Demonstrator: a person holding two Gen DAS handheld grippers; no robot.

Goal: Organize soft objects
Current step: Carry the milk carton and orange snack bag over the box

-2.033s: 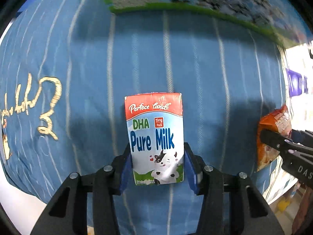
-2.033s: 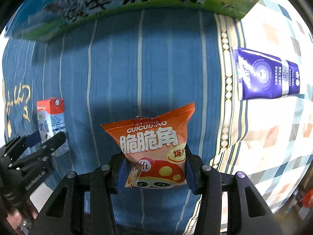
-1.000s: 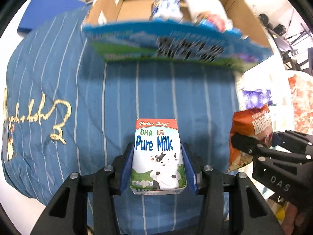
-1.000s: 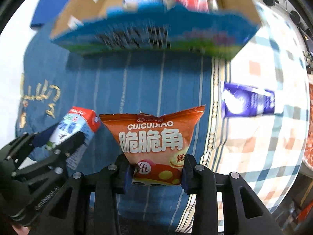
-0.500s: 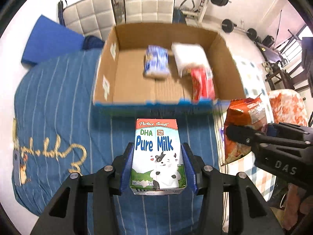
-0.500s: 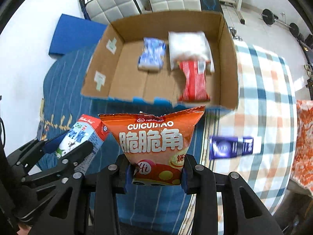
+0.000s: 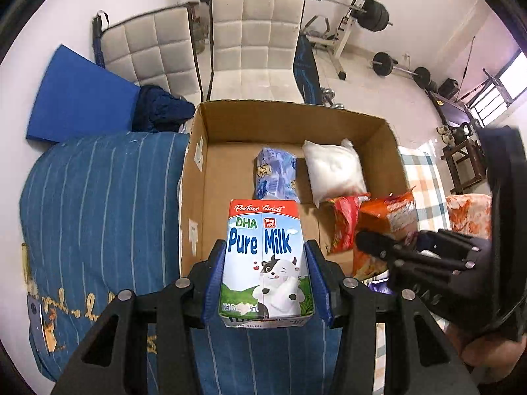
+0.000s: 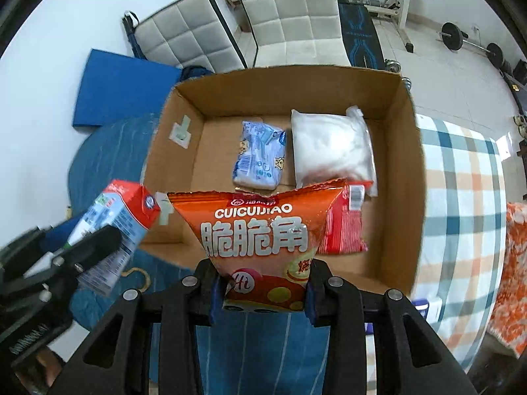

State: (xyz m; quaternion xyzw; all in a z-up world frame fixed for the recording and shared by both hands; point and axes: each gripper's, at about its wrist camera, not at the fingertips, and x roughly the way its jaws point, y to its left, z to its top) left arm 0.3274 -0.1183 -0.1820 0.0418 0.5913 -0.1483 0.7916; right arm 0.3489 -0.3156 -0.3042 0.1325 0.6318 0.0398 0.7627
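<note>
Centre frame, the cardboard box holds a blue packet, white pouch and red packet. Left claw grips the milk carton, right claw the orange snack bag, above the blue striped bedding; white chairs behind.

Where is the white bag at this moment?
In the right wrist view, the white bag lies inside the cardboard box, near its far right corner, between the blue packet and the right wall.

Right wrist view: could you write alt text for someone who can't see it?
The right gripper holds an orange snack bag in its jaws above an open cardboard box containing a blue packet, a white pouch and a red packet. At left, the left gripper carries a milk carton.
</note>
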